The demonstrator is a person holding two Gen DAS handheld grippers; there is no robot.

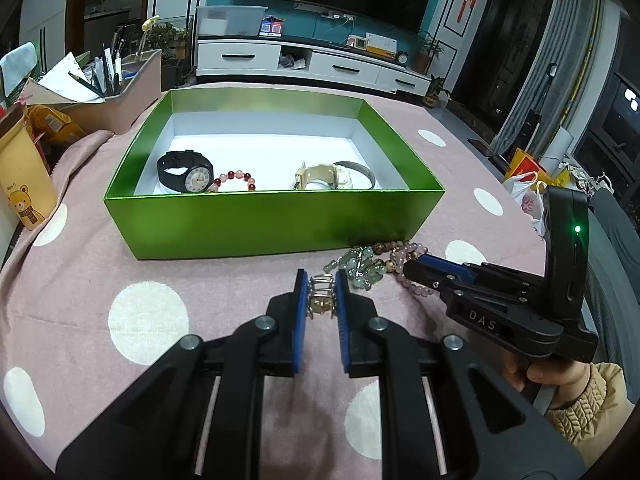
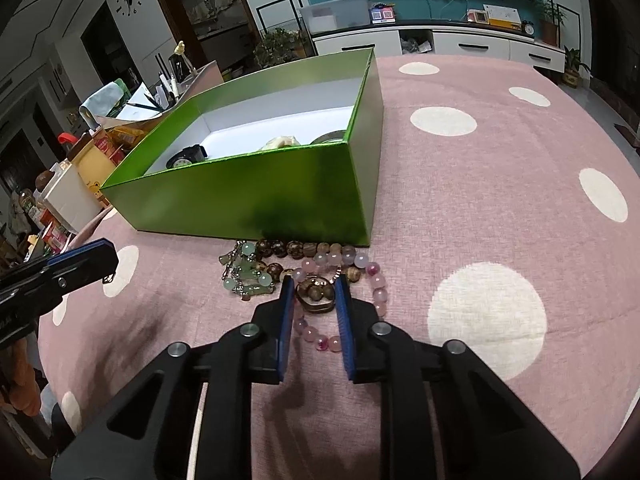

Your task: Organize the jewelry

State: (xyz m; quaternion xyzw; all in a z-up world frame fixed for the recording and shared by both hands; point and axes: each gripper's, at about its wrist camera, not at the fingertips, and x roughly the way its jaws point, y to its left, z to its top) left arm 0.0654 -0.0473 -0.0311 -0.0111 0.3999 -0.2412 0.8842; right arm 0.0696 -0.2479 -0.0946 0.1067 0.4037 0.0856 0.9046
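A green box (image 1: 276, 220) holds a black watch (image 1: 185, 171), a red bead bracelet (image 1: 236, 179), a cream watch (image 1: 326, 177) and a silver bangle (image 1: 358, 170). My left gripper (image 1: 321, 284) is shut on a metal link bracelet (image 1: 321, 294) just above the cloth, in front of the box. My right gripper (image 2: 314, 292) is shut on a bronze ring-like piece (image 2: 316, 295) over a pile of jewelry: a pink bead bracelet (image 2: 356, 276), a brown bead bracelet (image 2: 296, 250) and a green bead piece (image 2: 246, 274). The right gripper also shows in the left wrist view (image 1: 416, 270).
The table has a pink cloth with white dots (image 1: 148, 320). A beige organizer with pens (image 1: 116, 92) and a yellow bear cup (image 1: 22, 176) stand at the left. The box (image 2: 260, 196) sits close behind the jewelry pile. A TV cabinet (image 1: 312, 62) is beyond.
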